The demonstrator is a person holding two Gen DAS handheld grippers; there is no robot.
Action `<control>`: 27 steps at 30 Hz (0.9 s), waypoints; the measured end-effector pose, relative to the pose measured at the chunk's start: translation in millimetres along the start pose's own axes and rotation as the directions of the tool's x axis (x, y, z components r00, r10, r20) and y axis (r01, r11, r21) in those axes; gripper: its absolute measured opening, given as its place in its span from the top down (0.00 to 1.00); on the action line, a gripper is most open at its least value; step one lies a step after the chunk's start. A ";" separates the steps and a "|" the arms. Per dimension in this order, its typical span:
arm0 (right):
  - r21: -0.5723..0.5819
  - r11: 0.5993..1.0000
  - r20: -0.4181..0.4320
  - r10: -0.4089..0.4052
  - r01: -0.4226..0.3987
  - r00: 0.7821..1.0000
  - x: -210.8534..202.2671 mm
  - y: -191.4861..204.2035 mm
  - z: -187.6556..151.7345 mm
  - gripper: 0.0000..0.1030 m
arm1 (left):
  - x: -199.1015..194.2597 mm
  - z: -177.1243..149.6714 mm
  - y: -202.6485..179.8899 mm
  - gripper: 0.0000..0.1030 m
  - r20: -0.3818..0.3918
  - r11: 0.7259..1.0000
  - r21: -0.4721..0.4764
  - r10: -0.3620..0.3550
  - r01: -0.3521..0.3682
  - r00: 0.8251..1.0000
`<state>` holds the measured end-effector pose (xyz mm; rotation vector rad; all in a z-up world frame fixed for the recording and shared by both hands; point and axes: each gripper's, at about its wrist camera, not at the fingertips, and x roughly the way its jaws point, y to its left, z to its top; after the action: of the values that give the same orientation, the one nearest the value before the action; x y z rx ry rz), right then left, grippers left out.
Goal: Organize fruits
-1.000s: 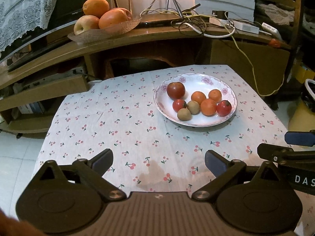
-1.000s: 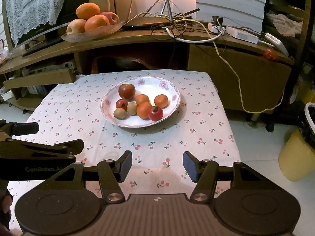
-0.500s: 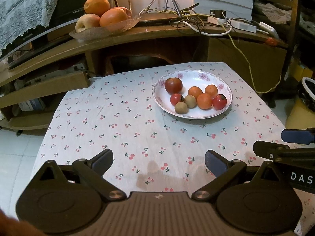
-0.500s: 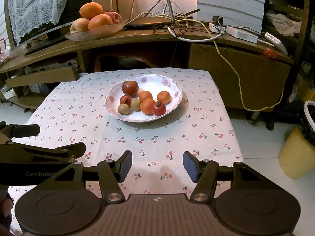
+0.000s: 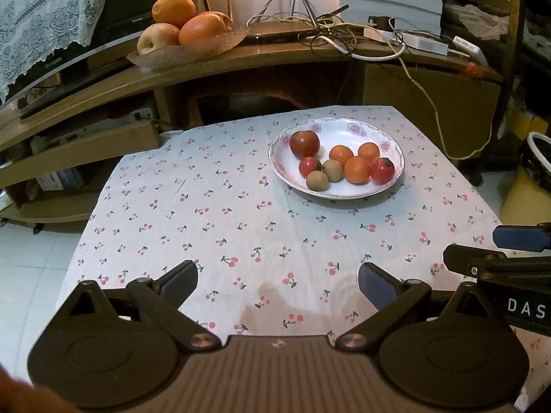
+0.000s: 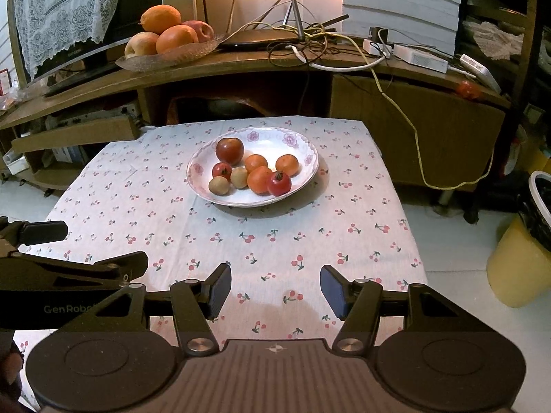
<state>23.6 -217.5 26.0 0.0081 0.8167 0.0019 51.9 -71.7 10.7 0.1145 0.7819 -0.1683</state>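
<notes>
Left wrist view: fruit plate far side of tabletop

Both grippers low over near edge of cherry-print tabletop (image 5: 213,213), left gripper (image 5: 277,284) and right gripper (image 6: 275,287) with jaws spread wide, nothing between them. White flowered plate (image 6: 296,191) well ahead, holding dark red apple (image 6: 229,150), three oranges, two tomatoes, two brownish kiwis. Second fruit dish (image 5: 220,42) up on wooden shelf behind

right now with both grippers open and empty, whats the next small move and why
Probably ease the right gripper forward toward the plate and line it up on the near red tomato. Both it and the left gripper hang over the near edge of the tablecloth, well short of the fruit, and that tomato sits at the plate's front, nothing blocking it.
</notes>
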 end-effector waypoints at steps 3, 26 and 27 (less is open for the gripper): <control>0.000 1.000 -0.002 -0.001 0.001 1.000 -2.5 0.8 -4.2 0.43 | -1.2 -1.8 0.2 0.00 -0.004 1.000 -0.001 0.000 0.000 1.000; -0.015 1.000 -0.028 -0.008 0.008 1.000 -13.4 8.9 -20.7 0.43 | -12.6 -22.5 0.3 0.00 -0.035 1.000 -0.006 0.007 -0.008 0.999; -0.017 1.000 -0.030 -0.009 0.009 1.000 -13.7 9.5 -22.2 0.43 | -12.8 -23.7 0.0 0.00 -0.037 1.000 -0.004 0.008 -0.008 0.999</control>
<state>-1.9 -207.9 20.9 -0.0112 0.8468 0.0000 26.7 -66.4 3.0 0.1175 0.8182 -0.1575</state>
